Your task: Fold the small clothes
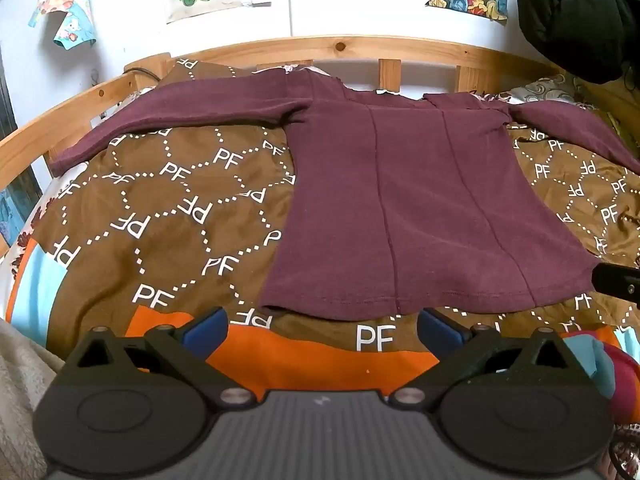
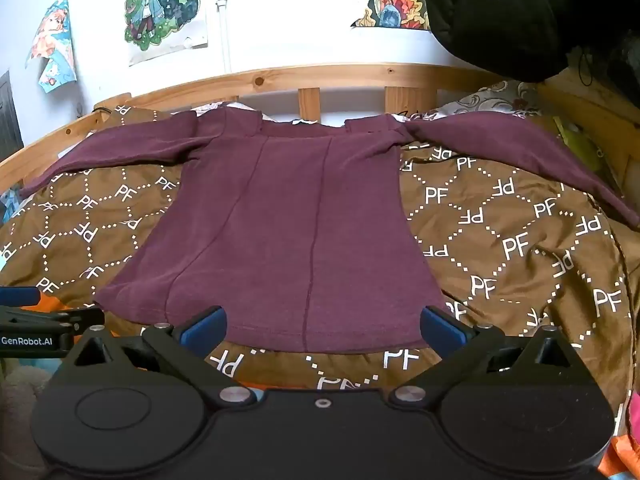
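A maroon long-sleeved top (image 1: 420, 208) (image 2: 280, 232) lies flat on the bed, hem towards me, both sleeves spread out to the sides. My left gripper (image 1: 322, 330) hovers wide open just short of the hem's left half, nothing between its blue pads. My right gripper (image 2: 322, 328) is also wide open, its fingers framing the hem from just in front; the cloth lies below them and is not pinched. In the right wrist view the left gripper (image 2: 24, 312) shows at the left edge; in the left wrist view a black part of the right gripper (image 1: 618, 282) shows at the right edge.
A brown bedspread (image 1: 168, 216) (image 2: 512, 248) with white PF lettering covers the bed. A wooden rail (image 1: 340, 46) (image 2: 304, 76) runs along the far side below a wall with posters. A black garment (image 1: 576, 16) (image 2: 512, 12) hangs at the upper right.
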A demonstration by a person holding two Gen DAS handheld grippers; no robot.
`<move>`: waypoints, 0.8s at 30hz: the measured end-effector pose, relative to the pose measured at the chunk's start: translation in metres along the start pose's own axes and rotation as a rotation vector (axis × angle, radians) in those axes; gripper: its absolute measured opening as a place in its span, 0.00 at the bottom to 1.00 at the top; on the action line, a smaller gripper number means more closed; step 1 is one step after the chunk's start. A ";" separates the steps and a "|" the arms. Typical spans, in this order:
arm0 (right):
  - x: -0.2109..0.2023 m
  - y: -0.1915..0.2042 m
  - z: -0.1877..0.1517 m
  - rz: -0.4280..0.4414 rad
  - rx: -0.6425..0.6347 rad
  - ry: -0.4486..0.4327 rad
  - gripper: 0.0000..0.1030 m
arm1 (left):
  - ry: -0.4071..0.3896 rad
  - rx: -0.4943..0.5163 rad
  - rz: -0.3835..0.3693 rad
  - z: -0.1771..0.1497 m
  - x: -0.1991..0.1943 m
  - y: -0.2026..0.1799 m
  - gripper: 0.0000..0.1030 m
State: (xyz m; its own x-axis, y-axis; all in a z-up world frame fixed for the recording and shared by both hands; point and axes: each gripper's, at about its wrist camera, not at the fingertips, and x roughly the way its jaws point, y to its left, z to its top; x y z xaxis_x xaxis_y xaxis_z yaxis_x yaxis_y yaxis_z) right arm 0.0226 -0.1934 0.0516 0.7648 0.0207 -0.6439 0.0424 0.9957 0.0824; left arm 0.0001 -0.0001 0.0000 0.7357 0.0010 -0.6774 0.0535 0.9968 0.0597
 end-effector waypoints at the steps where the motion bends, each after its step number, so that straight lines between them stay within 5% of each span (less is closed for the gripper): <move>1: 0.000 0.000 0.000 0.000 0.000 0.003 0.99 | 0.000 0.000 0.000 0.000 0.000 0.000 0.99; 24: -0.002 0.000 -0.002 0.009 0.013 0.006 1.00 | 0.002 -0.002 0.002 -0.001 0.004 -0.002 0.99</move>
State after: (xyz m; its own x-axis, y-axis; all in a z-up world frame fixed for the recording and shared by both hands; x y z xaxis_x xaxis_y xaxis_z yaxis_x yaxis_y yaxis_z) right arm 0.0200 -0.1928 0.0510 0.7616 0.0304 -0.6474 0.0438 0.9942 0.0982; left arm 0.0023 -0.0015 -0.0031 0.7346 0.0030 -0.6785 0.0506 0.9970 0.0591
